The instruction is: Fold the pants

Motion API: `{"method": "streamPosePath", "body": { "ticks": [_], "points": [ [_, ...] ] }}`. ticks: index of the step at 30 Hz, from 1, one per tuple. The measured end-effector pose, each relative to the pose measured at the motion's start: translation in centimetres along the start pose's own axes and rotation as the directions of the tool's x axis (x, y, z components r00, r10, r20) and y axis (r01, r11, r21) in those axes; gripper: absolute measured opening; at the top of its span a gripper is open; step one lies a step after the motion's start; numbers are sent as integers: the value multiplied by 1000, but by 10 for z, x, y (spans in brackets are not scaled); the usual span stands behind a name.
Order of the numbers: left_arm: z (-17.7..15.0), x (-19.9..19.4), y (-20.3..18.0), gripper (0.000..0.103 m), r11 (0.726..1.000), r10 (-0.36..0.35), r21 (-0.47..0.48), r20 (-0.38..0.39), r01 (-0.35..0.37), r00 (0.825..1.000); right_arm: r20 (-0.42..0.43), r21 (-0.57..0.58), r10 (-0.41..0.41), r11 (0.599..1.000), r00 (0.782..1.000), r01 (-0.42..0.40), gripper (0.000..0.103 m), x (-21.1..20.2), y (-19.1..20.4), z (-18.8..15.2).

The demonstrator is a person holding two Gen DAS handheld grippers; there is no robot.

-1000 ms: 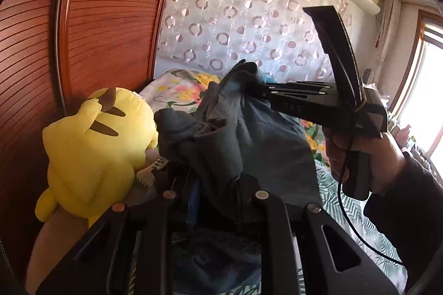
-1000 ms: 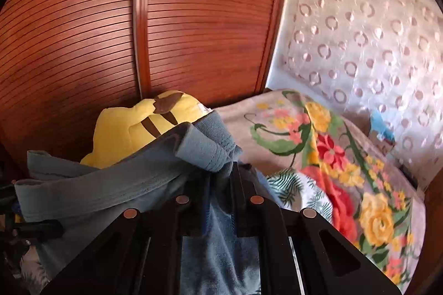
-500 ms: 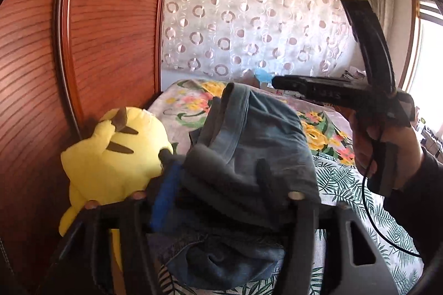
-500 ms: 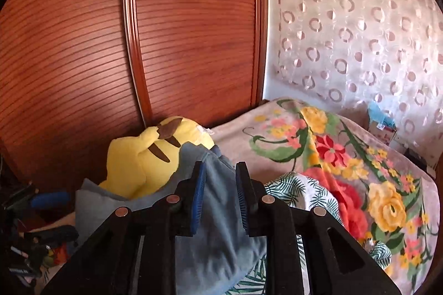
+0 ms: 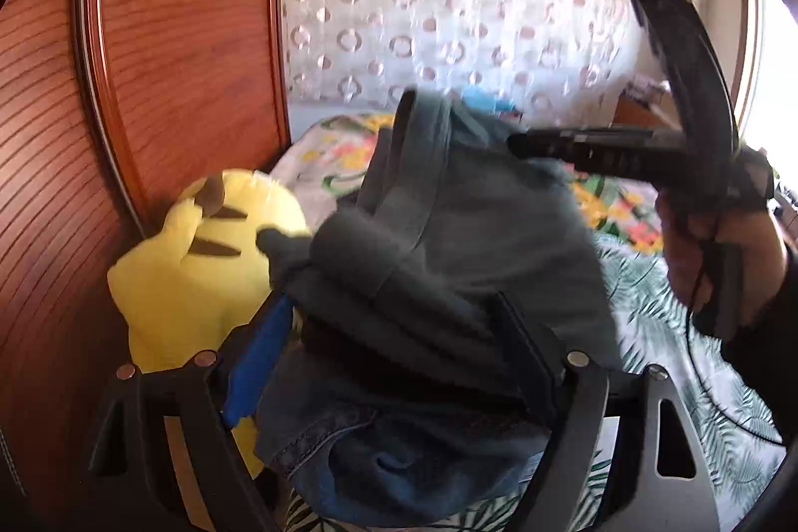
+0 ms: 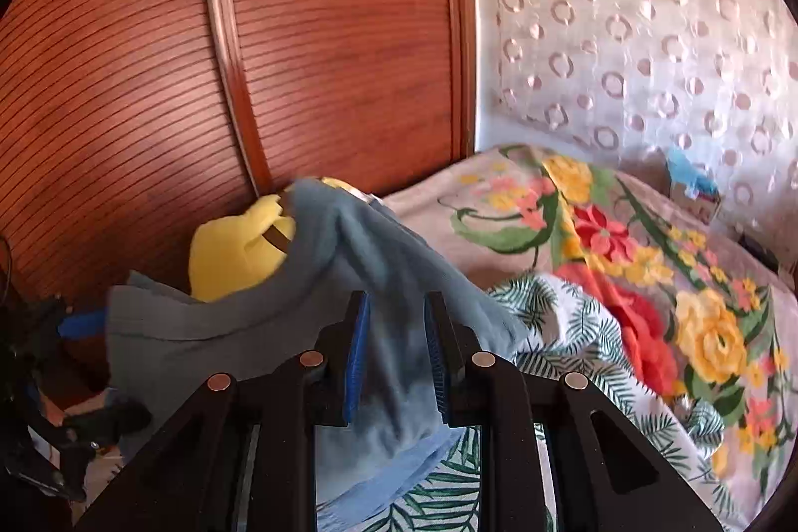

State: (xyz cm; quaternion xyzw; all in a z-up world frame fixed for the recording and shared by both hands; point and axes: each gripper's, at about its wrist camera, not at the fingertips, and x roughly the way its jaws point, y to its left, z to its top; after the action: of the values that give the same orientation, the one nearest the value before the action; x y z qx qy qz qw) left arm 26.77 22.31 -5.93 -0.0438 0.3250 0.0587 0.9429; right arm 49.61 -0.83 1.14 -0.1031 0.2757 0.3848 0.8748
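- Left wrist view: a wooden wardrobe (image 5: pixel 164 48) stands at left, a circle-patterned curtain (image 5: pixel 449 23) behind, and a bed (image 5: pixel 663 307) with leaf-print and floral covers lies below.
- A yellow plush (image 5: pixel 199 262) sits against the wardrobe.
- The left gripper (image 5: pixel 394 332) has its jaws spread wide, with the blue-grey pants (image 5: pixel 449 262) bunched between and draped over them; I cannot tell whether they pinch the cloth.
- The right gripper (image 5: pixel 518 142), held level by the right hand (image 5: pixel 718 252), has its tip at the pants' upper edge.
- Right wrist view: wardrobe (image 6: pixel 249 58) at left, curtain (image 6: pixel 638 33) at right, floral cover (image 6: pixel 623 242) across the bed.
- The right gripper (image 6: pixel 396 357) is parted, nothing between its pads; the pants (image 6: pixel 349 282) lie beyond, over the plush (image 6: pixel 234 252).
- The left gripper (image 6: pixel 75 325) shows at the left edge, at the waistband.
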Motion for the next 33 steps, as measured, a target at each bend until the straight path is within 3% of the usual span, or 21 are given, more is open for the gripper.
{"method": "streamPosePath", "body": {
  "ticks": [5,10,23,30,33],
  "points": [
    [-10,15,7,83,1000,-14,-24,-40,13,999,-45,45,-12,999,999,14,23,31,-10,-7],
    [-10,10,4,83,1000,-5,-16,-39,5,999,-10,65,-16,998,1000,17,23,26,-7,-7],
    [-5,-28,-8,83,999,2,32,17,-3,1000,84,82,-63,995,994,56,23,-54,25,-36],
    [-5,-57,-21,92,998,-15,61,50,12,999,110,86,-72,994,991,62,23,-95,38,-54],
    [-5,-73,-26,102,998,-24,67,82,18,996,120,92,-79,993,990,69,23,-112,42,-61]
  ]
}}
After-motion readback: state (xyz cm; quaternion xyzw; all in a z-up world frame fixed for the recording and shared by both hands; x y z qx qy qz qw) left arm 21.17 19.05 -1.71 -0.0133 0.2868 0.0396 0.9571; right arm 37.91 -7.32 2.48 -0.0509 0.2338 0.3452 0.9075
